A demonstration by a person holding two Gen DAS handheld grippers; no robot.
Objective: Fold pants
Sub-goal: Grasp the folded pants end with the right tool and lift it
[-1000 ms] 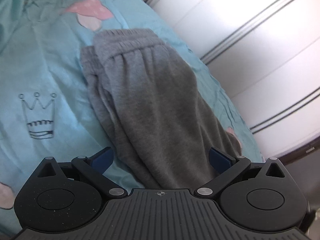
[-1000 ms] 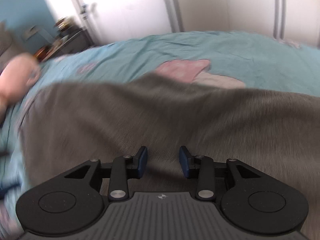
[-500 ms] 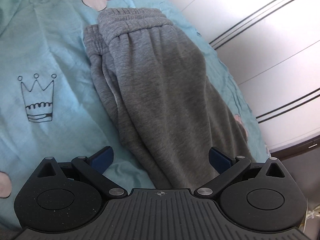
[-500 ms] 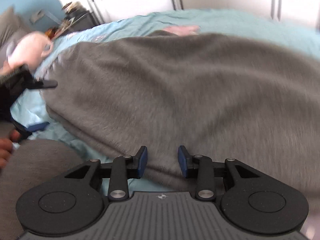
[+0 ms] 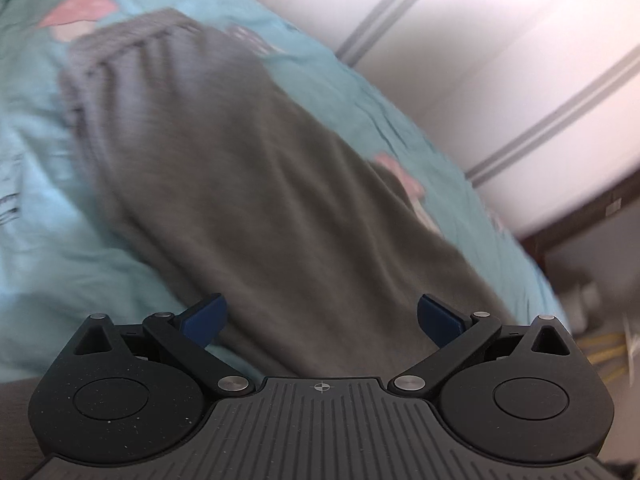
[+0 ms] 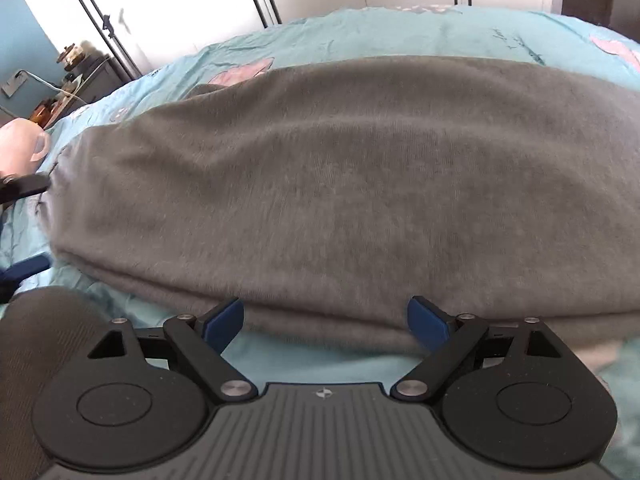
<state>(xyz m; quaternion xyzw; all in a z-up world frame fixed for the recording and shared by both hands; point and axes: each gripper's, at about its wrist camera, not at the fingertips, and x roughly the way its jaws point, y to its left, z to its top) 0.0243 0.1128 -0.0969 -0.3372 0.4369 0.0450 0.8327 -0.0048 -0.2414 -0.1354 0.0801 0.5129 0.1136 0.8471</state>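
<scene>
White wardrobe doors (image 5: 500,64) and a teal printed bedspread (image 6: 360,36) frame a pair of grey pants (image 6: 340,184) lying lengthwise on the bed, one leg folded over the other, the elastic waistband (image 5: 132,34) at the far end in the left wrist view. Left gripper (image 5: 320,316) hovers over the leg end with its jaws spread wide and nothing pinched between them. Right gripper (image 6: 324,316) sits at the long near edge of the pants, its jaws opening, with the cloth's edge lying between the blue pads but not pressed by them. Soft, thick jersey such as this looks light and limp; it would likely sag and slide layer on layer if lifted at one point. Best hold, by that reading, is at the leg cuffs, both layers pinched together by each gripper, so the doubled legs can be carried up toward the waistband without the stack skewing.
</scene>
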